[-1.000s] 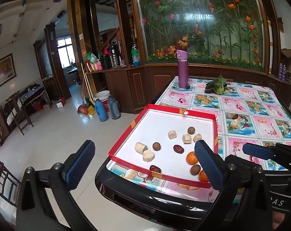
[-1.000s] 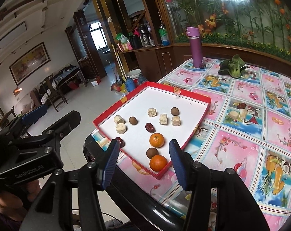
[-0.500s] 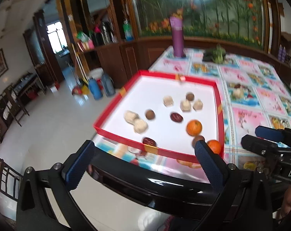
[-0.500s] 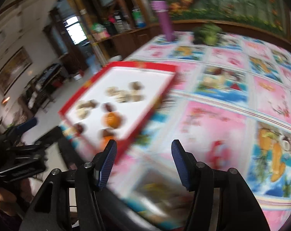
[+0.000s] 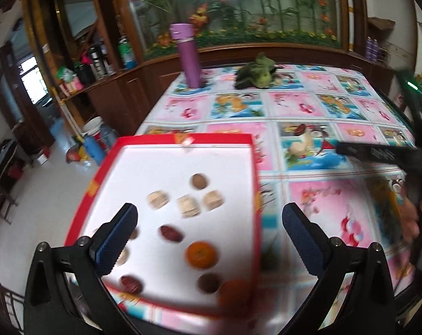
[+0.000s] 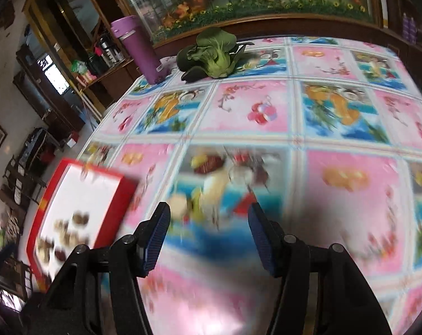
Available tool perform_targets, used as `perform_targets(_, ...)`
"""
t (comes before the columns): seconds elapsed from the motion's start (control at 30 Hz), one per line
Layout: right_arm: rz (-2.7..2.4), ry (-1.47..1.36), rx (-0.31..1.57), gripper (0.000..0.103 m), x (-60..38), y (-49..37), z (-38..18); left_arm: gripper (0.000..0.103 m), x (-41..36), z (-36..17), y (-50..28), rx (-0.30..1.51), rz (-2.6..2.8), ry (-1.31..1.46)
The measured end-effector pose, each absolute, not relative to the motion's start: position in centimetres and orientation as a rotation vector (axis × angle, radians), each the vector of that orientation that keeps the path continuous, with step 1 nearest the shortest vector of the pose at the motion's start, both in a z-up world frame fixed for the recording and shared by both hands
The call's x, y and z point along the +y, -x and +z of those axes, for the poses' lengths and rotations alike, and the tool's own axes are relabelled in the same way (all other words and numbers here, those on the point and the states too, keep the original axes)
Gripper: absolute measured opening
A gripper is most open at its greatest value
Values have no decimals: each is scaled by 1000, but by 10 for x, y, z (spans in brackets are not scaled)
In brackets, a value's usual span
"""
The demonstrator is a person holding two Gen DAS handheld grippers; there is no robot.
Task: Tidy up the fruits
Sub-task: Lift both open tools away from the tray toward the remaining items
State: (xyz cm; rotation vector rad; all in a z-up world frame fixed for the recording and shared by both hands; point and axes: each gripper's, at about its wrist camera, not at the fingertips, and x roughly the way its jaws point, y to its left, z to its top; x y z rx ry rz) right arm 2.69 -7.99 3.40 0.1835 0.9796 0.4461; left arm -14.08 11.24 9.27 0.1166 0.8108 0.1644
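A red tray [image 5: 183, 138] with a white floor holds two oranges [image 5: 201, 254], brown round fruits [image 5: 199, 181], dark red dates [image 5: 171, 233] and pale cubes [image 5: 187, 206]. My left gripper [image 5: 209, 212] hangs open over the tray's near half, touching nothing. My right gripper [image 6: 209, 209] is over the flowered tablecloth to the right of the tray [image 6: 113, 195]. Its jaws are closing with nothing between them. Just ahead of it, blurred, a dark red piece [image 6: 208, 164] and a pale piece [image 6: 216, 184] seem to lie on the cloth.
A purple bottle [image 5: 188, 55] and a green leafy vegetable [image 5: 258, 69] stand at the table's far end. The table's edge drops to the floor left of the tray. A hand [image 5: 409, 217] with the right gripper's body shows at the right of the left wrist view.
Both grippers came forward and down over the table. The left one now hangs over the tray. The right one swung right, off the tray and over the tablecloth.
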Motion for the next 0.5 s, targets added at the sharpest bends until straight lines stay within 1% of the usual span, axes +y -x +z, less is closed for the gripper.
perform_targets(0.03, 447, -188, 989, 47, -73, -34, 30, 103, 110, 90, 136, 819, 152, -118)
perform_targets(0.07, 445, -186, 1008, 43, -66, -45, 25, 103, 108, 88, 132, 828, 147, -120)
perform_targets(0.1, 430, -181, 1025, 37, -58, -51, 20, 103, 107, 85, 129, 838, 143, -123)
perform_targets(0.13, 394, -185, 1045, 35, -53, -60, 14, 103, 106, 83, 125, 849, 136, -126)
perform_targets(0.2, 357, -209, 1022, 34, -50, -67, 13, 103, 108, 79, 121, 862, 131, -127)
perform_targets(0.23, 344, -210, 1024, 32, -47, -70, 13, 103, 109, 78, 120, 866, 133, -127)
perform_targets(0.27, 334, -213, 1022, 28, -44, -72, 13, 103, 110, 78, 119, 869, 135, -125)
perform_targets(0.3, 311, -195, 1025, 19, -41, -72, 13, 103, 112, 78, 118, 870, 139, -124)
perform_targets(0.33, 281, -166, 1018, 14, -37, -70, 13, 103, 115, 78, 117, 869, 143, -121)
perform_targets(0.43, 260, -82, 994, 14, -30, -67, 12, 103, 119, 81, 113, 863, 144, -113)
perform_targets(0.5, 266, -85, 1000, 14, -36, -65, 12, 103, 121, 84, 111, 860, 146, -110)
